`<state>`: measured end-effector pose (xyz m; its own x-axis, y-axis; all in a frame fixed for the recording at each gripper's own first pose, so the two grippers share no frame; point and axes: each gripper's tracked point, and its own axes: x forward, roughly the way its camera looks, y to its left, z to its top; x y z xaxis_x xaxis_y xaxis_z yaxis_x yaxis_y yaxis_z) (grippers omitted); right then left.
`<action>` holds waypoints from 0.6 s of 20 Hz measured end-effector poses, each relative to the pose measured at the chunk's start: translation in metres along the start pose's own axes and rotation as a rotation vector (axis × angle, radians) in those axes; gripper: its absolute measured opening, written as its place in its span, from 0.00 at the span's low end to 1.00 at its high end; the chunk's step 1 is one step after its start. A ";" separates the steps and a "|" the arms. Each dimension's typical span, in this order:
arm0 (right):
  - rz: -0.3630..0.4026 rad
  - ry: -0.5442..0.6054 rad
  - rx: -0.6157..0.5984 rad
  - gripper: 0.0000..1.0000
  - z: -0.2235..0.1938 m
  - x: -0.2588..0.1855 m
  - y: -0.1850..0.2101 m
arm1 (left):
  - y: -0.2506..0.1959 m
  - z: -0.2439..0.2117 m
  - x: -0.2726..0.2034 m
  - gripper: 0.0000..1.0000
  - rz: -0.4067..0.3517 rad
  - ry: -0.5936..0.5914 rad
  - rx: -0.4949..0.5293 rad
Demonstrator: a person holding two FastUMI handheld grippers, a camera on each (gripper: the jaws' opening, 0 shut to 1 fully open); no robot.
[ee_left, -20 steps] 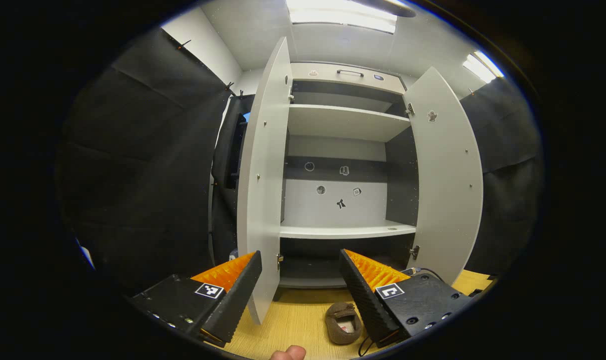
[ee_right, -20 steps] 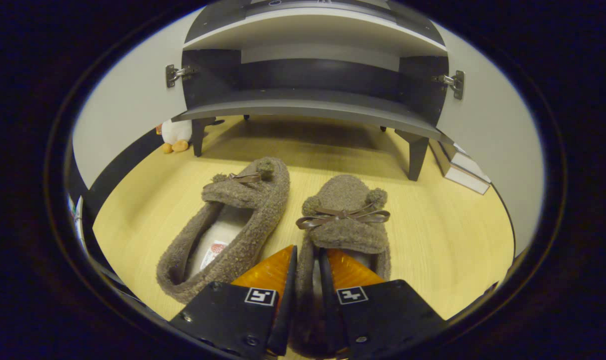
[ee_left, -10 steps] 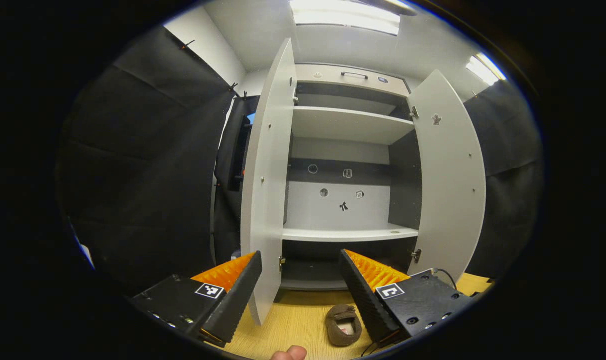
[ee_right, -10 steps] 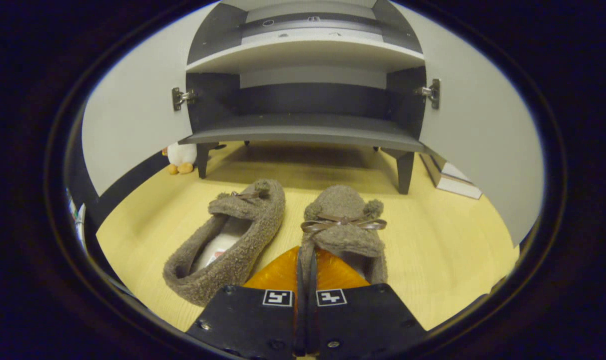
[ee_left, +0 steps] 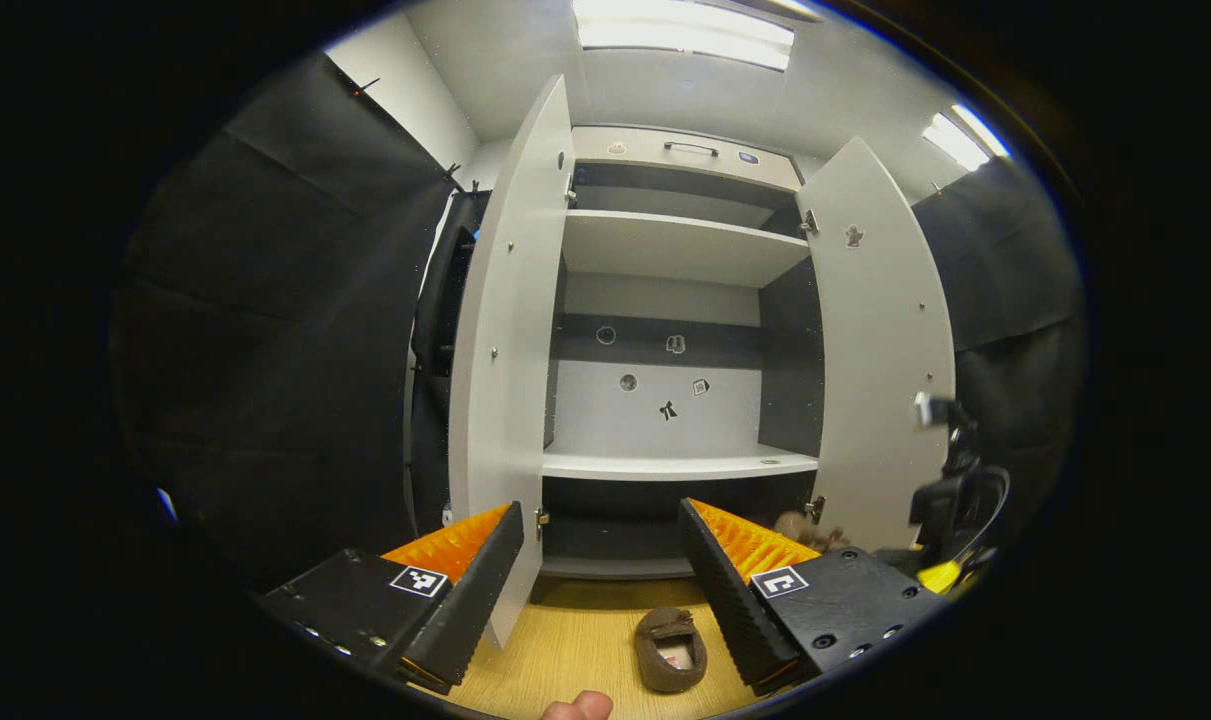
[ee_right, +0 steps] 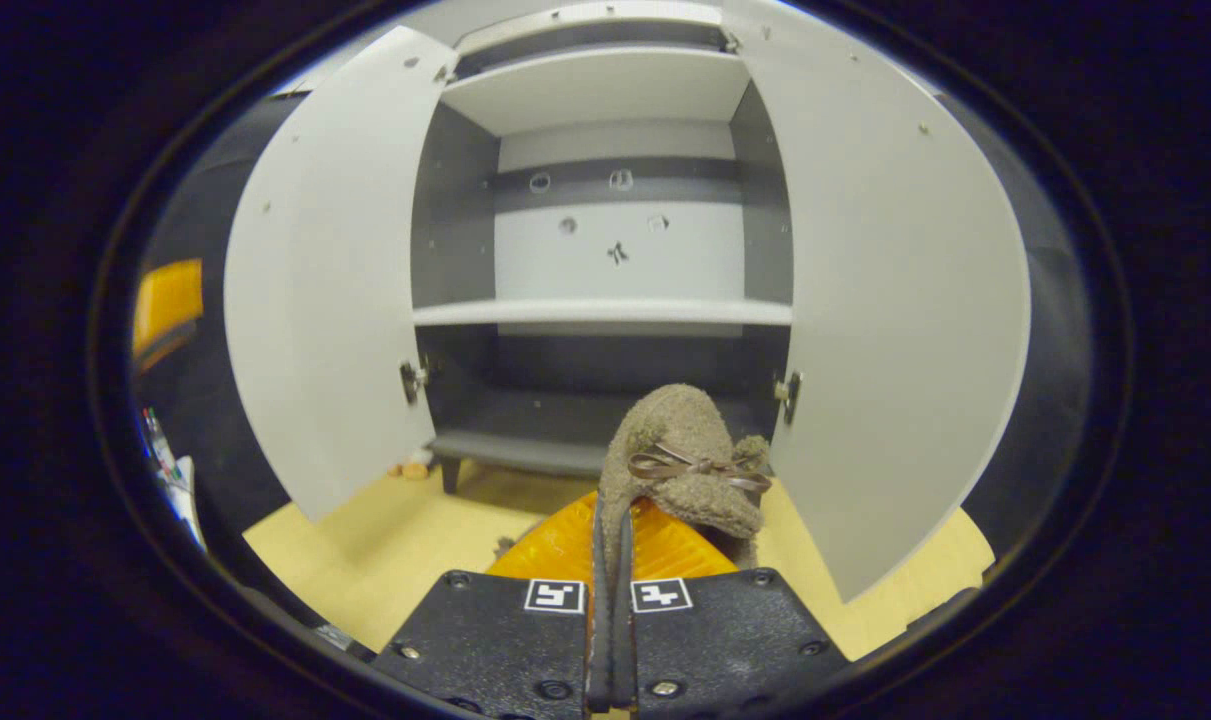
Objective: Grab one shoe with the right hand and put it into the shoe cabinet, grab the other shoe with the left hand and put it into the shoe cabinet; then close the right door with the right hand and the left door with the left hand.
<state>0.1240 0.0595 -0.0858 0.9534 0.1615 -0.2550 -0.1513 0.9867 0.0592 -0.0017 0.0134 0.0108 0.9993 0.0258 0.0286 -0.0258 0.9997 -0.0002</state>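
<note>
Slipper number one is in hand, so we're on the first step: the right gripper is pinched tight on the thin side wall of a fuzzy brown slipper with a little ribbon bow, and the slipper is up off the floor, toe pointing at the shoe cabinet. Looks like a thin-edge grab, so I'd guess the slipper can sag or swing a bit on the way in.

Next move, as I read it: carry it forward between the two open doors and set it on a shelf. The bottom shelf sits right behind the toe, so that's the easy target. Watch the right door, its edge is just beside the slipper.

The left gripper hangs back with its fingers wide apart, holding nothing, aimed at the cabinet from farther out and a bit upward. The other slipper lies on the wood floor below it, just in front of the cabinet, heel toward the camera. That one's for the left hand afterwards.

Farther off, both the left door and the right one stand fully open, and the shelves look bare.
</note>
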 end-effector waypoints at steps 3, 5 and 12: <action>0.032 -0.073 -0.021 0.04 0.069 0.005 0.010 | -0.009 -0.002 -0.001 0.94 -0.016 0.001 -0.007; 0.036 -0.083 -0.033 0.04 0.105 0.020 0.012 | -0.016 -0.001 -0.001 0.94 -0.026 0.002 -0.003; -0.038 -0.043 -0.130 0.04 0.188 0.127 0.005 | -0.027 -0.001 -0.006 0.94 -0.054 0.009 -0.002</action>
<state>0.2938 0.0820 0.0639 0.9689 0.1256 -0.2131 -0.1445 0.9866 -0.0755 -0.0070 -0.0136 0.0098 0.9994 -0.0285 0.0201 0.0285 0.9996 -0.0005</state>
